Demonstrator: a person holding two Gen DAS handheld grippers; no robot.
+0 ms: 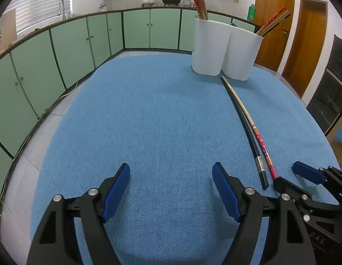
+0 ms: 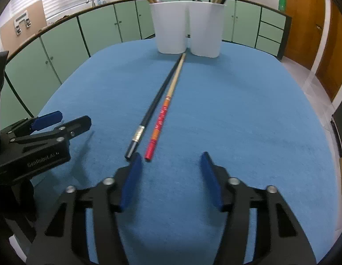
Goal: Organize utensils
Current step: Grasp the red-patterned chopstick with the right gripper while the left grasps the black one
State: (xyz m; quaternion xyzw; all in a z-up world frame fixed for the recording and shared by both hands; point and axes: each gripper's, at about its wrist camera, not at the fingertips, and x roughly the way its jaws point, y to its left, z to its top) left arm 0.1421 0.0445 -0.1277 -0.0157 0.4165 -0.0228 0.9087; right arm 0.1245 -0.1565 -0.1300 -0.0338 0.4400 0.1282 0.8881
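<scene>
Blue cloth-covered table [image 1: 149, 114]; kitchen behind it has green cabinets [image 1: 135, 29], a white tiled wall, pots on a stove [image 1: 160, 0], a sink tap [image 1: 61, 6] by blinds, and wooden doors [image 1: 303, 42] on the right.

Two white holders [image 2: 186, 28] stand touching near the far edge, each with chopsticks sticking out. On the cloth, a black chopstick [image 2: 153, 108] and a red-and-tan chopstick [image 2: 165, 110] lie side by side, thin tips just in front of the holders, thick ends toward the near edge.

Left gripper [image 1: 171, 190]: jaws spread wide, only bare cloth between them. Right gripper [image 2: 170, 178]: jaws apart, nothing pinched; its left pad sits just beside the black chopstick's thick end, and the red end lies just ahead of the gap.

Left wrist view alone shows the doors and a dark cabinet on the right. Right wrist view alone shows a cardboard panel [image 2: 20, 28] at far left, and the left gripper's body from the side.
</scene>
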